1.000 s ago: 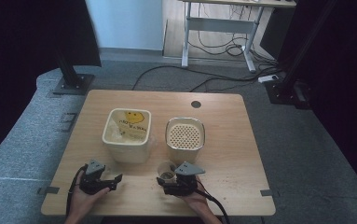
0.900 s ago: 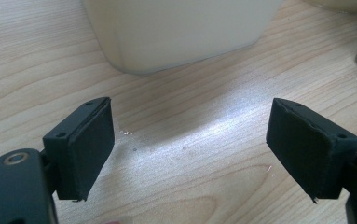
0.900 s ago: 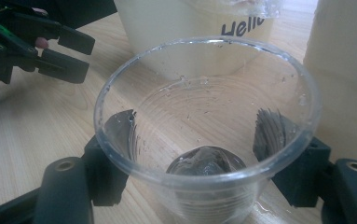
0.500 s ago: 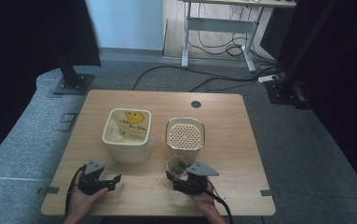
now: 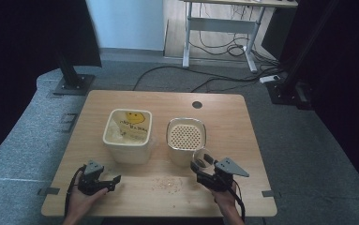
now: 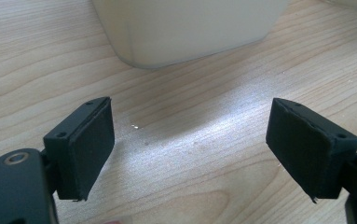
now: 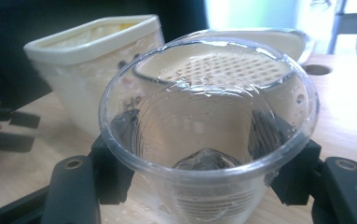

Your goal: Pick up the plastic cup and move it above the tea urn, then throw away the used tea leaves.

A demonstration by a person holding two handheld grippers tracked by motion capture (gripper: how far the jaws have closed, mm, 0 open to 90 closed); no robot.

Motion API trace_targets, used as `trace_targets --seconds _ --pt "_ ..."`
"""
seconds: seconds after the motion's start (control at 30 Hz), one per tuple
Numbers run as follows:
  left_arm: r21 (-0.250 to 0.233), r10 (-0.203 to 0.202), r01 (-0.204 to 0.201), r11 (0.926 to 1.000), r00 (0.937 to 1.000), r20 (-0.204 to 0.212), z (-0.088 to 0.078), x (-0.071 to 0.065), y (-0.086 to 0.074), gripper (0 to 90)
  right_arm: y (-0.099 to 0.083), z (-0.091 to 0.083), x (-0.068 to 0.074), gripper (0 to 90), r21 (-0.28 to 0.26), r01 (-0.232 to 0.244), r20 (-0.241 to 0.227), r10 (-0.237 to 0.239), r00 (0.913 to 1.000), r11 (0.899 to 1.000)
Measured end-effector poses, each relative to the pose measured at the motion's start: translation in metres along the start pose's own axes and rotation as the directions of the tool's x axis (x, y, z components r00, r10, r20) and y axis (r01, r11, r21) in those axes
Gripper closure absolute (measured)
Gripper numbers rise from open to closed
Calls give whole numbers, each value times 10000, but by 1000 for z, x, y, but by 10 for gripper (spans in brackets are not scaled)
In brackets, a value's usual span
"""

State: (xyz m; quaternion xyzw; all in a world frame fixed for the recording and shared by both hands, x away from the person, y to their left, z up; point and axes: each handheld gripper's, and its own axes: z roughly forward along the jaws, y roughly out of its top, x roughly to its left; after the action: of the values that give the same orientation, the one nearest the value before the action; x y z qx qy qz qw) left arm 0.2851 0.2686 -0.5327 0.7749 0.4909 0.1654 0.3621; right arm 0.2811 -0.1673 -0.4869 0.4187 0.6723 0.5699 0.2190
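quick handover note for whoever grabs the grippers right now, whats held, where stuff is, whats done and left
Right gripper: shut on the clear plastic cup, lifted just off the table beside the strainer pot; its jaws have just closed on it.
Left gripper: open, holding nothing, resting near the cream tub.
Spilled grains lie on the table between the grippers.
Done: cup grasped.
Left, probably: carry the cup over a container and tip it; what it holds is hard to tell.
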Motion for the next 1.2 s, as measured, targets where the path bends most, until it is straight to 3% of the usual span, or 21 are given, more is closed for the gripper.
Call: trace_targets --seconds 0.5,0.8,0.9,1.03,1.2 --pt "104 57 -58 9999 9999 90 1 -1 0 152 16 -28 -28 344 -846 -423 1078 514 9928 9955" --pt "193 32 -35 9998 9998 192 3 -2 0 152 49 -38 -37 346 -1596 -507 1859 805 9793 9859" --pt "213 79 -84 9997 9997 246 3 -3 0 152 66 -36 -38 346 -1571 -302 2090 631 9759 9871" --pt "256 140 -147 9996 9996 258 4 -3 0 152 86 -26 -39 349 -1264 336 2410 -22 9705 9914" --pt "409 134 -150 9991 9992 384 5 -3 0 152 100 -10 -38 351 -890 753 2447 -515 9682 9932"
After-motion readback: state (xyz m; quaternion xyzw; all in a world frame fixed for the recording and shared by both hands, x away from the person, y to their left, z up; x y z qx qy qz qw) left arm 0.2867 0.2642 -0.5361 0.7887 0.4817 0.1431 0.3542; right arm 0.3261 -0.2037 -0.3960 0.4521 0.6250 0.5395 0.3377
